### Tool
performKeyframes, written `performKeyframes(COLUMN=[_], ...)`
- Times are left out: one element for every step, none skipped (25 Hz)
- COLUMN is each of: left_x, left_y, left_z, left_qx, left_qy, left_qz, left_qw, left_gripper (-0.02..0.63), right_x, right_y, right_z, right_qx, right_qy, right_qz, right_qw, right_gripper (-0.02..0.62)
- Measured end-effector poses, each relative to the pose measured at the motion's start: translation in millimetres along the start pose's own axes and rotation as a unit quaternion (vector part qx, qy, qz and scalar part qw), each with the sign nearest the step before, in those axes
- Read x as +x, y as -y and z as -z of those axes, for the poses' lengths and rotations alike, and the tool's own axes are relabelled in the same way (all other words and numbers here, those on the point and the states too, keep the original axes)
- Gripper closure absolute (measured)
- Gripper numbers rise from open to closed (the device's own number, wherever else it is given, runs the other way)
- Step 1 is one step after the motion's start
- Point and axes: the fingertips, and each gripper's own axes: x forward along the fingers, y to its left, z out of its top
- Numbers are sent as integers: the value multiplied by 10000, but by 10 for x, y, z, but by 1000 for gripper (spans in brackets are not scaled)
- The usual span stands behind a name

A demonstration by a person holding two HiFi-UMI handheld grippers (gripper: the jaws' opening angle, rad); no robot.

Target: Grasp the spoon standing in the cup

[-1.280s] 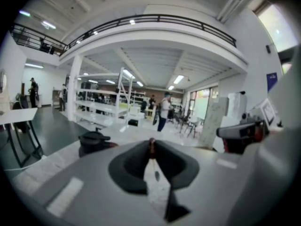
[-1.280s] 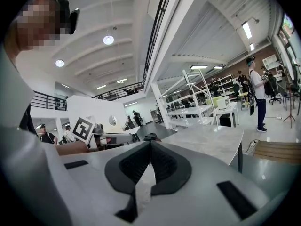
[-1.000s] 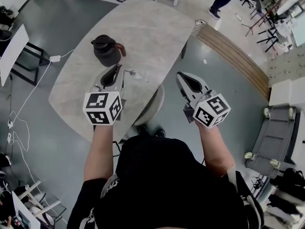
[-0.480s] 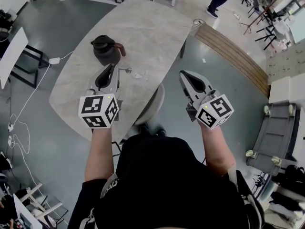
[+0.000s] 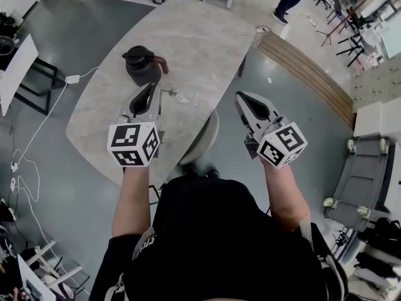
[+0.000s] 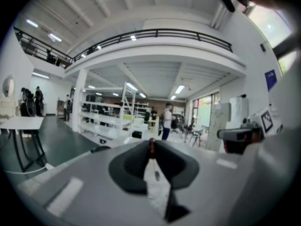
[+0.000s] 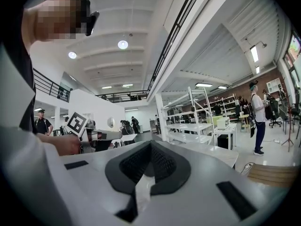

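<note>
Head view: the left tongs (image 5: 153, 86) and right tongs (image 5: 240, 96) are seen shut, empty; unless opened first, the small cup (image 5: 185, 98) just beside the left tongs may be toppled.

Held out side by side, the left hand-held gripper (image 5: 152, 86) and right hand-held gripper (image 5: 242, 97) both have jaws together.

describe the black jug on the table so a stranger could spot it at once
Start at the long pale marble table in the head view. The jug stands near its left edge, just beyond the left gripper. It is squat, black and lidded with a reddish-brown handle, far bigger and darker than the small items beside it.
</note>
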Motion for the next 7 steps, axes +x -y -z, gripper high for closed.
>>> performKeyframes(left_x=[6, 14, 22, 29, 35, 41, 46], left_y=[1, 4, 6, 5, 2, -2, -7], left_z=[2, 3, 4, 4, 5, 6, 8], left_qx=[-3, -6, -6, -6, -7, -9, -11], left_qy=[-3, -5, -4, -1, 0, 1, 2], left_qz=[6, 12, 20, 30, 39, 49, 58], left_qw=[10000, 10000, 10000, 10000, 10000, 10000, 10000], left_gripper=[558, 558, 558, 558, 558, 558, 558], right_x=[8, 15, 21, 28, 37, 45, 55], right_y=[-5, -7, -6, -5, -6, -6, -8], right_z=[-4, -6, -5, -1, 3, 7, 12], right_qx=[3, 7, 11, 14, 15, 16, 16], right_qy=[-12, -23, -31, -35, -39, -44, -49], right_qz=[-8, -14, -19, -22, -24, -25, -26], right_qw=[10000, 10000, 10000, 10000, 10000, 10000, 10000], right_gripper=[604, 604, 604, 604, 604, 604, 604])
